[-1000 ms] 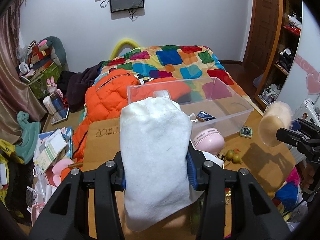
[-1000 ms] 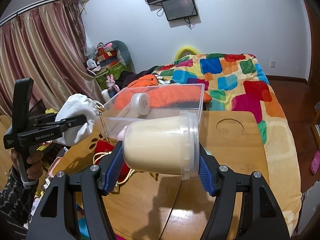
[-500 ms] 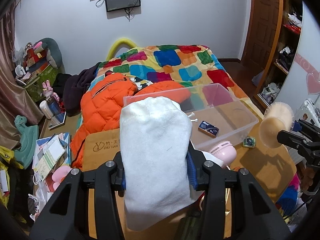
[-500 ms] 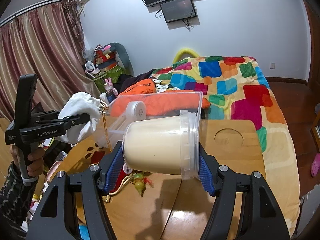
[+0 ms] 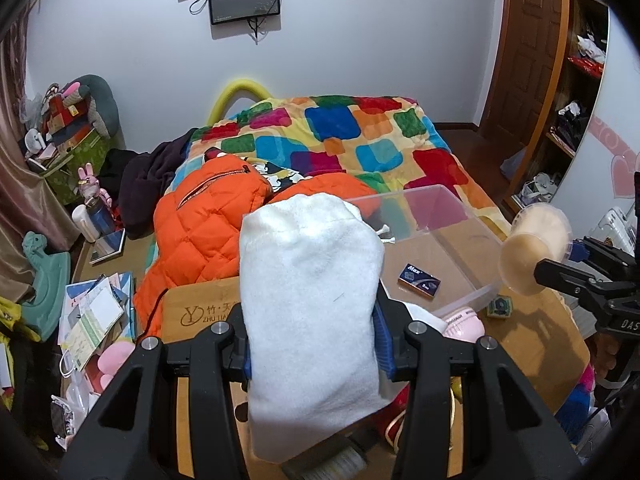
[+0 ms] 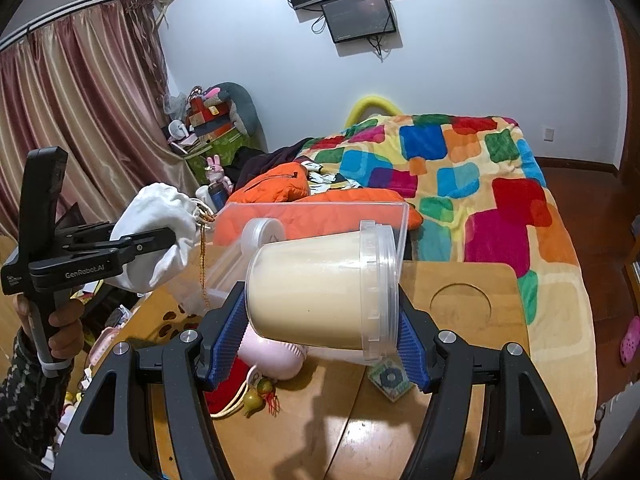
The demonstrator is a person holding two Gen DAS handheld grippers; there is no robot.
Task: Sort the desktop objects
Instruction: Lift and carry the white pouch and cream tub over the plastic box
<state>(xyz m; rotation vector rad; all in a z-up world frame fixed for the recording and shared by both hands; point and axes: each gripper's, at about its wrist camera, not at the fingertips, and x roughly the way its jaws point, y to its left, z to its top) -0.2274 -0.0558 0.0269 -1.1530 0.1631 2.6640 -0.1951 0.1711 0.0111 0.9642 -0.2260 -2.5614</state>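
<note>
Between the blue pads of the left gripper [image 5: 313, 344], in the left wrist view, a white drawstring pouch [image 5: 310, 312] is being clamped, its soft body standing up and blocking much of what lies straight ahead. Just beyond it, a clear plastic bin [image 5: 452, 236] is sitting on the bamboo table [image 5: 532, 344], with a small blue box [image 5: 419, 286] lying on its floor. Off to the gripper's right, the cream-filled tub [image 5: 534, 254] is hanging in the air, pinched by the other tool. A pink handheld fan [image 5: 464, 322] is peeking out just right of the pouch, below the bin's near wall.

Ahead of the right gripper [image 6: 322, 344], in the right wrist view, the same plastic tub [image 6: 320, 294] is being squeezed sideways between the blue pads, lid end toward the gripper's right. Beyond it the bin [image 6: 320, 216] is showing its open top. Far to the left, the left gripper [image 6: 120, 248] is holding the pouch [image 6: 160, 236] aloft, a gold cord dangling from it. Beneath the tub, the fan [image 6: 272, 360] and a small square patterned tile [image 6: 390, 380] are resting on the table [image 6: 472, 304].
</note>
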